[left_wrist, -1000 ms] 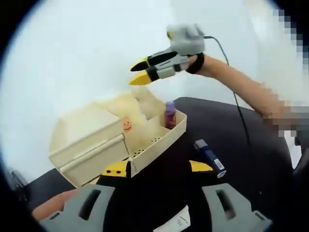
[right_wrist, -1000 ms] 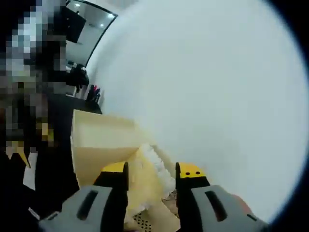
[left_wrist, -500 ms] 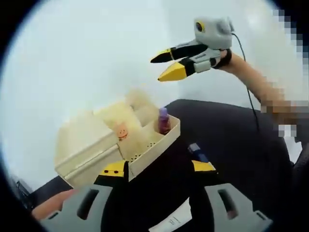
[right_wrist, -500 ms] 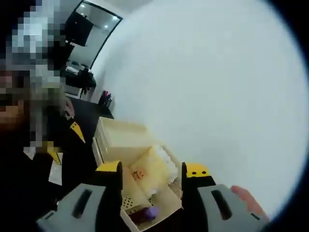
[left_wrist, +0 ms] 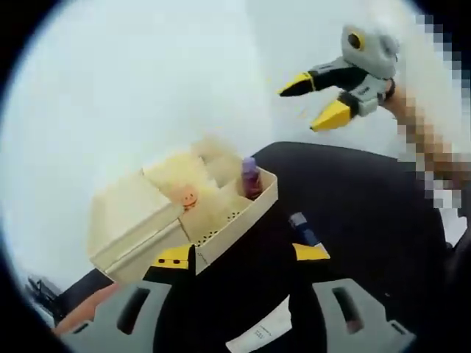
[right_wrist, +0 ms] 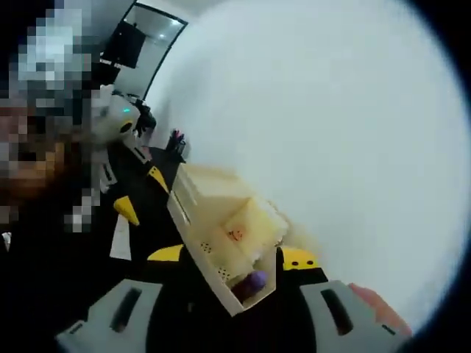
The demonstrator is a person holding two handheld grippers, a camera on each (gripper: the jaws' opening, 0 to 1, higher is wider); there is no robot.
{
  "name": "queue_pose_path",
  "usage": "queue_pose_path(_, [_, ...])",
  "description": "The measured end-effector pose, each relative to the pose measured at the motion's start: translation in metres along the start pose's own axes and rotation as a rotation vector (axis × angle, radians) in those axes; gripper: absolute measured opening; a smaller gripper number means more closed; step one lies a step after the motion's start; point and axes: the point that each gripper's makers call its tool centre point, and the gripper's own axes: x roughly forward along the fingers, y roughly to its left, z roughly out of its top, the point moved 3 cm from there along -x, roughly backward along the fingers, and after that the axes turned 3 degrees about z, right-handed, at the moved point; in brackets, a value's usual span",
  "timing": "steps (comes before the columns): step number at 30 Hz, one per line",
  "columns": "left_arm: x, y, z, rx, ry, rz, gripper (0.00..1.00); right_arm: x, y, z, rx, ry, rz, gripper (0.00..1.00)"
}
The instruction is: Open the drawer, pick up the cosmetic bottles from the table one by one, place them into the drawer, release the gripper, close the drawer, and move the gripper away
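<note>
A cream drawer box (left_wrist: 136, 209) stands on the black table (left_wrist: 353, 191) with its drawer (left_wrist: 235, 213) pulled out. A purple cosmetic bottle (left_wrist: 250, 179) stands upright in the drawer's far corner. A dark blue bottle (left_wrist: 304, 228) lies on the table just right of the drawer. My left gripper (left_wrist: 243, 255) is open and empty, close in front of the drawer front. My right gripper (left_wrist: 324, 99) hangs open and empty high above the table, up and right of the drawer. In the right gripper view, the open drawer (right_wrist: 221, 261) and the purple bottle (right_wrist: 254, 281) sit between my right gripper's (right_wrist: 232, 257) spread jaws.
A white paper slip (left_wrist: 257, 334) lies on the table near my left gripper. A hand (left_wrist: 81, 316) shows at the lower left. A white wall stands behind the box. In the right gripper view, the left gripper (right_wrist: 141, 193) reaches in from the left, above another paper slip (right_wrist: 121, 237).
My right gripper has lifted up and to the right, away from the drawer, staying open. The purple bottle stays in the drawer. Both views have shifted with the hands.
</note>
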Motion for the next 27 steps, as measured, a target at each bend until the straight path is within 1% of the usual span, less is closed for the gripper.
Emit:
queue_pose_path(1, [0.0,-0.002,0.001,0.005,-0.003,-0.003,0.45,-0.005,0.016,-0.01,0.005,0.009,-0.005,0.44])
queue_pose_path(4, [-0.001,-0.001,0.001,0.016,-0.001,0.003,0.45,-0.013,0.027,-0.018,0.01,0.016,-0.017,0.44])
queue_pose_path(5, [-0.001,0.0,0.001,0.019,0.001,0.005,0.45,-0.015,0.027,-0.019,0.009,0.016,-0.026,0.44])
queue_pose_path(9, [0.0,0.001,-0.003,0.031,0.017,0.021,0.44,-0.027,0.038,-0.029,0.03,-0.014,-0.044,0.43])
queue_pose_path(11, [0.0,0.001,-0.003,0.032,0.019,0.022,0.46,-0.03,0.043,-0.036,0.05,-0.024,-0.047,0.43])
queue_pose_path(12, [0.0,0.002,-0.002,0.027,0.014,0.022,0.48,-0.032,0.047,-0.042,0.06,-0.03,-0.047,0.43])
queue_pose_path(13, [0.0,0.001,0.0,0.02,0.008,0.018,0.49,-0.033,0.051,-0.048,0.07,-0.033,-0.046,0.43])
queue_pose_path(15, [0.0,0.0,0.001,0.026,0.002,0.018,0.49,-0.034,0.058,-0.061,0.09,-0.028,-0.032,0.42])
queue_pose_path(17, [0.0,-0.003,0.001,0.036,0.007,0.024,0.49,-0.035,0.065,-0.072,0.149,-0.045,-0.009,0.42])
queue_pose_path(19, [-0.001,-0.001,0.002,0.046,0.01,0.031,0.49,-0.036,0.07,-0.082,0.202,-0.067,0.007,0.42])
queue_pose_path(21, [-0.001,-0.002,0.003,0.054,0.007,0.034,0.49,-0.036,0.075,-0.094,0.234,-0.073,0.02,0.41])
queue_pose_path(24, [-0.004,-0.001,0.008,0.059,-0.01,0.03,0.49,-0.036,0.081,-0.104,0.256,-0.071,0.027,0.41])
queue_pose_path(25, [-0.005,0.0,0.009,0.056,-0.018,0.032,0.49,-0.039,0.076,-0.103,0.265,-0.071,0.031,0.41])
queue_pose_path(27, [-0.005,0.0,0.01,0.053,-0.021,0.034,0.49,-0.041,0.08,-0.107,0.297,-0.088,0.041,0.4])
